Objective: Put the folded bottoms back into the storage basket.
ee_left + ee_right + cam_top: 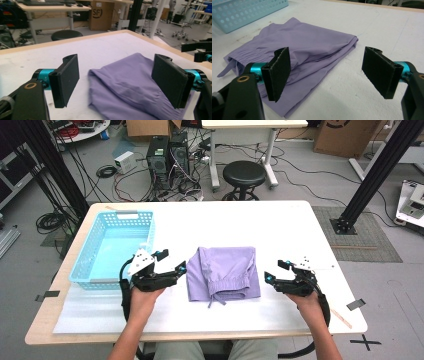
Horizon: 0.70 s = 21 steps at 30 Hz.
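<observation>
White sheeting covers the table (210, 222), which stands in a workshop with cables, computer towers and a black stool (244, 174) on the floor beyond its far edge.

Left gripper (170, 262): jaws stand wide apart with nothing pressed between them. In the left gripper view the near left edge of the shorts (130, 85) lies between the jaws, below the pads, not clamped. The person's left hand (142, 297) holds the gripper low over the table, pointing toward the shorts.

Right gripper (276, 271): jaws likewise wide apart and empty. In the right gripper view the folded side of the shorts (312, 47) lies ahead of and beneath the left pad; the right pad stands over bare sheeting. The right hand (307, 302) holds it near the table, pointing inward.

Shorts (223, 272): lilac, folded in half, flat at table centre between the two grippers. The gathered waistband with its drawstring faces the near edge.

Basket (116, 247): light blue, perforated, empty, just beyond the left gripper along the left edge.

Bare sheeting lies behind the shorts and to the right of the right gripper.
</observation>
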{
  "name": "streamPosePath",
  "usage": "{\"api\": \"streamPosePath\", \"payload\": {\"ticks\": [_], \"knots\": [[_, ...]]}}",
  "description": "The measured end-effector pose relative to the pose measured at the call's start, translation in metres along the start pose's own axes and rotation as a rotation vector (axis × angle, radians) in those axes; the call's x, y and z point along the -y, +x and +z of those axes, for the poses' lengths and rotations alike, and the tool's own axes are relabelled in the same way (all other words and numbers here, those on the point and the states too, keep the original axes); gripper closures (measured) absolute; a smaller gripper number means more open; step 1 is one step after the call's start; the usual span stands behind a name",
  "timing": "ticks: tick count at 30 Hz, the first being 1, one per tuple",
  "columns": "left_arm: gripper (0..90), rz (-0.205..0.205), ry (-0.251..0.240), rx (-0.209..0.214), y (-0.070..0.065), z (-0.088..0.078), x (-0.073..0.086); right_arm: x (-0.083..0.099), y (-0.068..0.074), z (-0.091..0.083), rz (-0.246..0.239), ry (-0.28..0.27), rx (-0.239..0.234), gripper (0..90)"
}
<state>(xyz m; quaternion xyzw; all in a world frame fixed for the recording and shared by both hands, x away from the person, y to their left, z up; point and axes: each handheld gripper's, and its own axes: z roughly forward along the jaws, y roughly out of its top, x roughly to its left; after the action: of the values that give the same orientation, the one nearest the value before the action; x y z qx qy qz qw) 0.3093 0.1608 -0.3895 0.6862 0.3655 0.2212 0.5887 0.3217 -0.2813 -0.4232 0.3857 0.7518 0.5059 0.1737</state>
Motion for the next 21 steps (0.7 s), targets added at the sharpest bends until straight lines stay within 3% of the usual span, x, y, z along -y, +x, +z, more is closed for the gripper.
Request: {"api": "streamPosePath", "payload": {"ticks": [4,7,13,18,21], "knots": [[22.3,0.014,0.062,0.040,-0.014,0.019,0.006,0.001,-0.001,-0.003,-0.005,-0.010,0.006,23.5],[22.3,0.021,0.106,0.031,-0.019,0.031,0.010,0.002,0.000,-0.006,-0.002,-0.011,0.005,23.5],[22.3,-0.012,0.216,-0.019,-0.015,0.052,0.020,0.003,0.000,-0.009,0.006,-0.015,0.004,23.5],[22.3,-0.036,0.321,-0.102,-0.006,0.067,0.032,0.004,-0.002,-0.009,0.014,-0.011,0.004,23.5],[23.2,-0.056,0.369,-0.117,-0.004,0.071,0.036,0.003,-0.002,-0.008,0.011,-0.015,0.004,23.5]]}}
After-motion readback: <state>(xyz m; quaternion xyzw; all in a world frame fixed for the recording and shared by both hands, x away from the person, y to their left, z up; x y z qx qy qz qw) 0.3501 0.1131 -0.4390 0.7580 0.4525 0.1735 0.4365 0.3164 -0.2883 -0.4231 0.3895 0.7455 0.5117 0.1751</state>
